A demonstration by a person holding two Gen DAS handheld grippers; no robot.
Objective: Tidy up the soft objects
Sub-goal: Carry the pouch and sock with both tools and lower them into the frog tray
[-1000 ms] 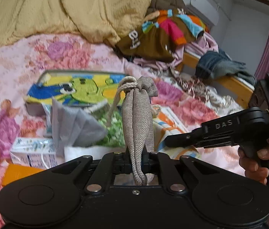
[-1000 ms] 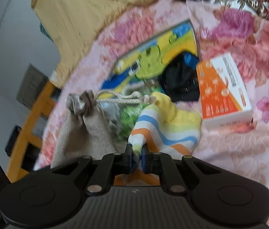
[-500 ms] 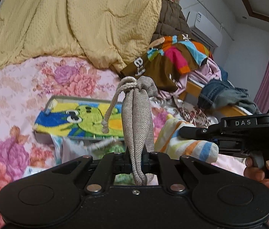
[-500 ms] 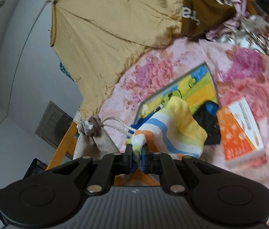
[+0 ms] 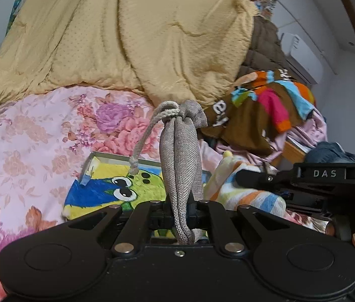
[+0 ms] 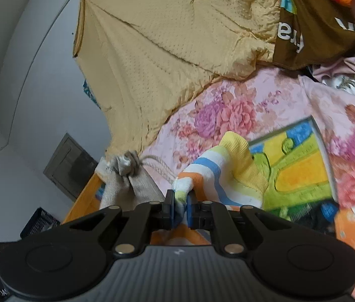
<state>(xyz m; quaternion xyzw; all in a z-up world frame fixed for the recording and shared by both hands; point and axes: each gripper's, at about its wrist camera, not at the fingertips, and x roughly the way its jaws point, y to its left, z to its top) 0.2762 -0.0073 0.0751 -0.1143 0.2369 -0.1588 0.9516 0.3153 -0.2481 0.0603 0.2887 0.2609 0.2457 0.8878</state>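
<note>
Soft things are in both my hands: my left gripper [image 5: 181, 219] is clenched on the lower end of a grey drawstring pouch [image 5: 181, 161], which stands up from the fingers with its gathered neck and cord [image 5: 149, 130] flopping at the top. My right gripper [image 6: 180, 210] is clamped on one end of a striped sock [image 6: 224, 173], the rest of it bulging out ahead of the fingers. Both are held clear above the floral bedspread [image 5: 26, 151], with a cartoon-printed box [image 5: 117, 188] lying on the bed beneath them and a yellow quilt [image 5: 127, 37] heaped behind.

What worries me is the thinness of each hold. I only have a pinch of fabric in each case, so a quick swing could let the sock slide out, or let the pouch pivot and sag sideways. The dangling cord could catch on the box edge or on my other gripper, since the two hands are close together. I cannot see where these belong, so I may set them on the clutter of clothes [image 5: 260, 110] rather than a proper spot.
</note>
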